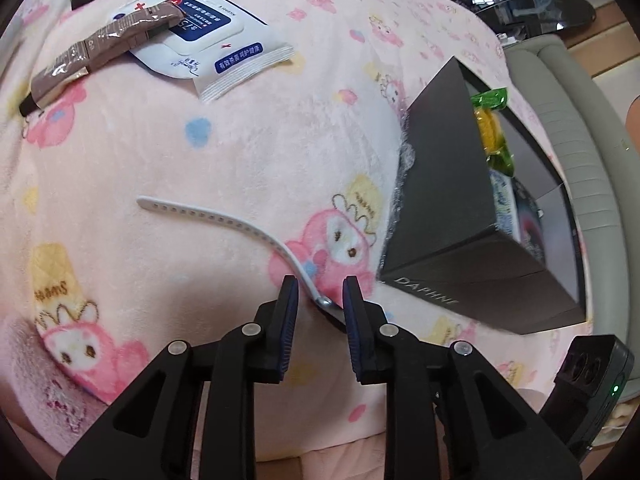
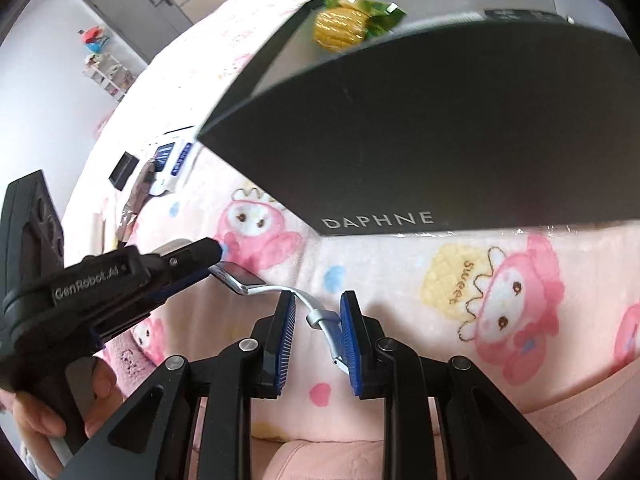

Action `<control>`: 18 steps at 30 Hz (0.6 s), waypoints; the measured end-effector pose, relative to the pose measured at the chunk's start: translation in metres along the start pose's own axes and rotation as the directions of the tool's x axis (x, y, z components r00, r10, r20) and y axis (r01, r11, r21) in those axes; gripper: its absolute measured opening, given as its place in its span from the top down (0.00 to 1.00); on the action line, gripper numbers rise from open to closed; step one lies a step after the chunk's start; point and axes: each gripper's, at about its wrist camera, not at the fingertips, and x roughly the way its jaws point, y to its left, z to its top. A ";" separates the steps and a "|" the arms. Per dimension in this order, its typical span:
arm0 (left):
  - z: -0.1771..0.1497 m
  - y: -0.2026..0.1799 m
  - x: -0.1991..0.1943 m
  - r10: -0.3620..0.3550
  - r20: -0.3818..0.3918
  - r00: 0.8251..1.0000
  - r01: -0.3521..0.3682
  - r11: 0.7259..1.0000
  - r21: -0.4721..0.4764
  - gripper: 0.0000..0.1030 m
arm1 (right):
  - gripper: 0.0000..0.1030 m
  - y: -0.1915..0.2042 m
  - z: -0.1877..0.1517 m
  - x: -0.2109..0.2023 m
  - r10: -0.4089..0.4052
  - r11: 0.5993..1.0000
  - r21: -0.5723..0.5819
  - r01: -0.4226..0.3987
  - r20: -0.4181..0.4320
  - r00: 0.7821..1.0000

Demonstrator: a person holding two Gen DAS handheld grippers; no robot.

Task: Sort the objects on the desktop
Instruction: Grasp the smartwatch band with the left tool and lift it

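2 grippers share one smartwatch just in front of the black DAPHNE box, which sits open on the pink blanket with a yellow-green snack packet already inside. The left gripper has its fingers slightly apart around the watch body, its white strap trailing across the blanket; whether the pads press on it I cannot tell. The right gripper has the buckle strap lying against one finger, fingers narrowly apart, not clearly clamped. Best let 1 gripper take a firm hold before lifting, then carry the watch over the box wall, keeping both straps from snagging. Wipes and a brown sachet strip wait farther back.
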 end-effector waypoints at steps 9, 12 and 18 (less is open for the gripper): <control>0.000 0.042 0.002 -0.169 -0.021 0.985 0.159 0.957 -0.241 0.65 | 0.81 -0.002 0.011 -0.023 0.043 0.999 0.031 -0.044 0.044 0.998; -0.001 0.052 0.005 -0.162 -0.022 0.987 0.149 0.946 -0.290 0.65 | 0.81 0.004 0.004 -0.011 0.096 0.995 0.036 -0.095 -0.028 0.995; 0.000 0.047 0.012 -0.117 -0.033 0.993 0.105 0.963 -0.250 0.74 | 0.80 -0.012 -0.008 0.032 0.103 0.990 0.116 -0.085 -0.160 0.982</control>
